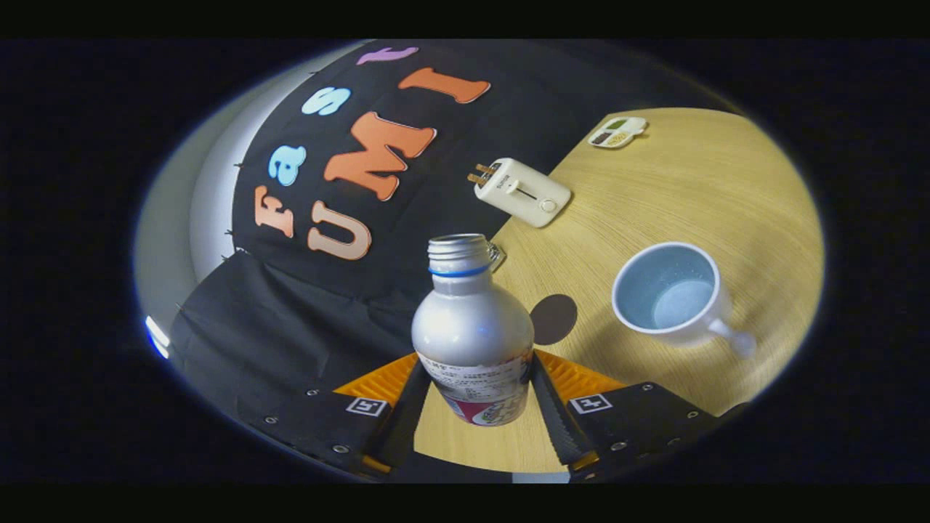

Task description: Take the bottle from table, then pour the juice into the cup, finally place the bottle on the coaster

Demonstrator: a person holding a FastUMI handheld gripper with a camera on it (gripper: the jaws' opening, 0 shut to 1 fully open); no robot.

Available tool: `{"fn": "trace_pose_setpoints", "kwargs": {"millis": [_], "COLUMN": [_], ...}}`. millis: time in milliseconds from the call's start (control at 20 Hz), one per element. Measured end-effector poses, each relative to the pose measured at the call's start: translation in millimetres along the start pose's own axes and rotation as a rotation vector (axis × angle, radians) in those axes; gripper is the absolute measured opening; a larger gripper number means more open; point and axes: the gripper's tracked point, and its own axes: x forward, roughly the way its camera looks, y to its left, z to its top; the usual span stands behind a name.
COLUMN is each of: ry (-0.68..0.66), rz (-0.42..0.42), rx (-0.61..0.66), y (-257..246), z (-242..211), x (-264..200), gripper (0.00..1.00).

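Right now I count one bottle (472,334), one cup (672,296), one coaster (554,318), one toaster (522,192). My gripper (474,403) is clamped on the silver, uncapped bottle, lifted and tilted. Bare counter (697,196) lies open around the cup, beyond the fingers; the coaster sits between bottle and cup.

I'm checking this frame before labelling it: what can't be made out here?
- Bottle: held in the claw; any juice inside is hidden by its opaque wall.
- Coaster: partly covered by the bottle.
- Small gadget beyond the toaster: too small to identify.
- Cup: contents unclear.
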Motion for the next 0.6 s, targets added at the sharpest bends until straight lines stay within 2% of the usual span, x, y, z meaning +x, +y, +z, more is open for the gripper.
{"fn": "trace_pose_setpoints", "kwargs": {"millis": [600], "ry": [-0.093], "rz": [-0.082], "rx": [-0.452], "y": [29], "z": [14], "x": [39], "gripper": [0.76]}}
